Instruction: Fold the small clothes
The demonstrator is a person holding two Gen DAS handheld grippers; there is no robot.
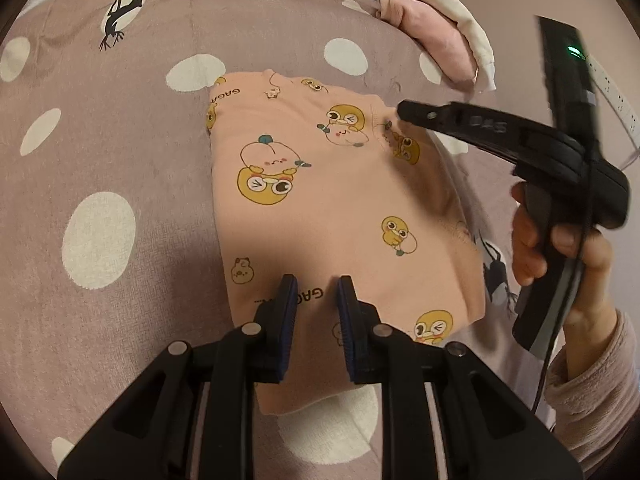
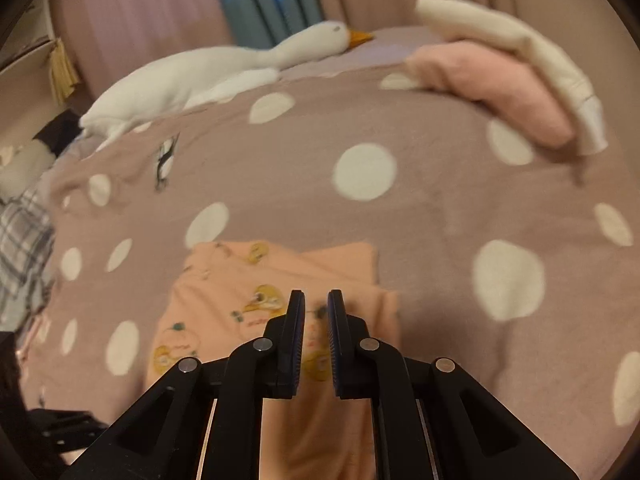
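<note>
A small peach garment (image 1: pixel 320 208) printed with yellow cartoon ducks lies folded flat on the polka-dot bedspread (image 1: pixel 120 140). My left gripper (image 1: pixel 317 282) is open and empty, hovering over the garment's near edge. My right gripper shows in the left wrist view (image 1: pixel 404 110), held by a hand, its tip over the garment's far right corner. In the right wrist view the right gripper (image 2: pixel 316 300) is slightly open and empty above the same garment (image 2: pixel 248 300).
A folded pink cloth (image 2: pixel 492 84) and a folded cream cloth (image 2: pixel 504 44) are stacked at the back right of the bed. A white goose plush (image 2: pixel 208 72) lies at the back. A plaid cloth (image 2: pixel 20 240) lies at the left edge.
</note>
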